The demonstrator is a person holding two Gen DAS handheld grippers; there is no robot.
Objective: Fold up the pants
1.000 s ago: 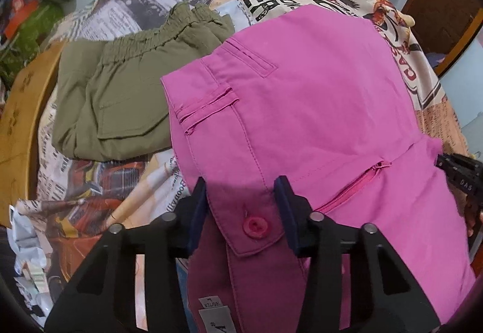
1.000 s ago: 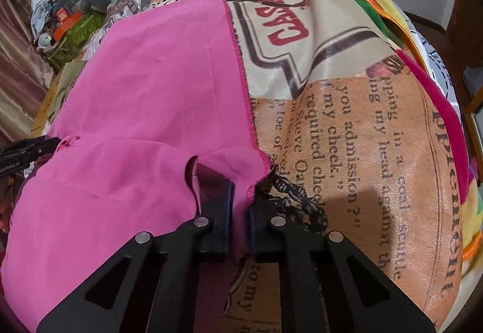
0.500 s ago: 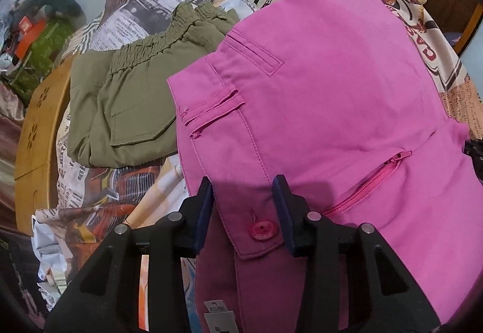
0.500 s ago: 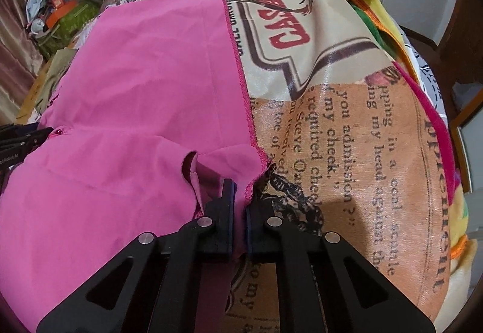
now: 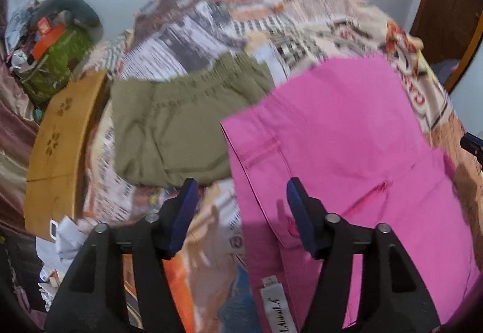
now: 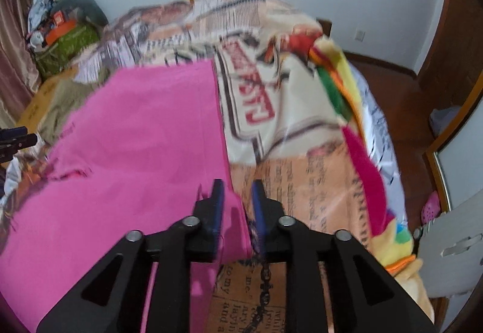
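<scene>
Folded pink pants (image 5: pixel 347 136) lie flat on the printed bedspread (image 5: pixel 241 15), with the waistband, zip and label at the near end. My left gripper (image 5: pixel 241 185) hovers above the waist's left edge. Its jaws are opening wide and the pads touch nothing. In the right wrist view the pink pants (image 6: pixel 145 136) fill the left half. My right gripper (image 6: pixel 237 185) hangs over their near right corner, its jaws opening. The fabric lies loose below the gap, not pinched. Both views are motion-blurred.
Folded olive pants (image 5: pixel 181 121) lie just left of the pink ones. A wooden bed board (image 5: pixel 57 145) and a pile of bags (image 5: pixel 57 61) are at the far left. A white chair (image 6: pixel 452 245) and wooden floor lie beyond the bed's right edge.
Both grippers have let go of the pink pants and lifted away. The left jaws spread off the buttoned waistband; the right jaws parted off the corner.
</scene>
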